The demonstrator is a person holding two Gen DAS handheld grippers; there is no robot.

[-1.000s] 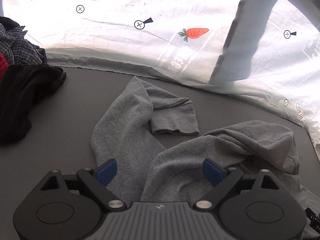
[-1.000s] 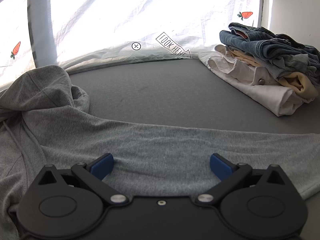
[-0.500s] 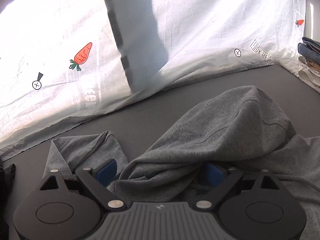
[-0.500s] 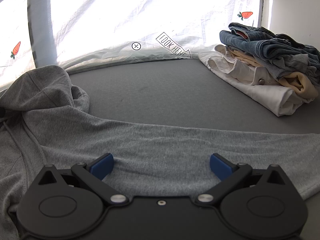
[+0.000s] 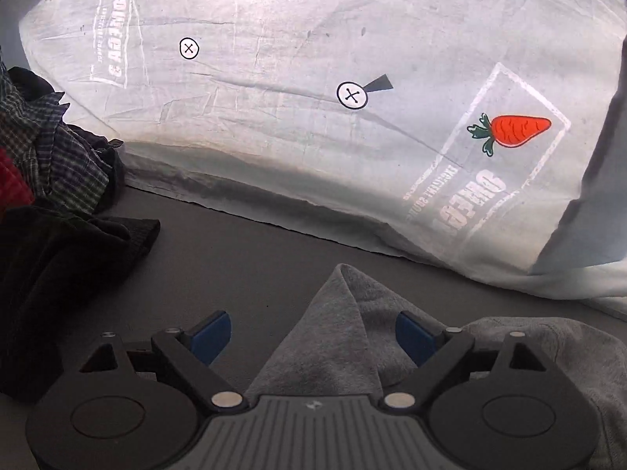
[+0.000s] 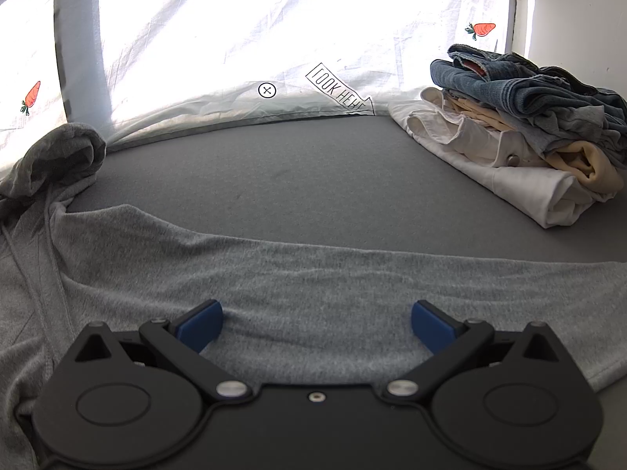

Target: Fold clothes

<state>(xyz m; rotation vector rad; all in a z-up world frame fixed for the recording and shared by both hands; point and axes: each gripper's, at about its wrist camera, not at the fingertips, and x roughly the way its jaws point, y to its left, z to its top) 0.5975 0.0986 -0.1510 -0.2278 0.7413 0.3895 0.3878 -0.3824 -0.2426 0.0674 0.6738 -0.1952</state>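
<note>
Hoodie [image 5: 345, 337] in grey is what we are folding, and in the left wrist view a peaked fold of it rises between the jaws of our left gripper [image 5: 311, 338]. These jaws stand wide apart; the cloth sits between them but nothing clamps it. More grey cloth lies beyond the right-hand jaw. Past the left-hand jaw, well apart, a dark garment [image 5: 58, 270] and a checked shirt [image 5: 51, 156] lie in a heap on the grey desk [image 5: 243, 270]. Ahead of the jaws hangs a white sheet [image 5: 313, 137] printed with carrots.

In the right wrist view the jaws of our right gripper [image 6: 315, 325] are also wide apart, resting over a flat band of the hoodie. This band runs across the jaws, from far left to far right, so the long axis of the visible part lies sideways to us. The hood [image 6: 62, 156] bunches up far to the left of the jaws, so we judge the garment points with its head end to that side. A stack of folded clothes [image 6: 529, 141] sits ahead and to the right, well apart.

The risk, as we judge it: if the left jaws close on the loose peak, they may catch only one layer, and the fold would come out crooked. A sideways pull could also wrinkle the flat band.
</note>
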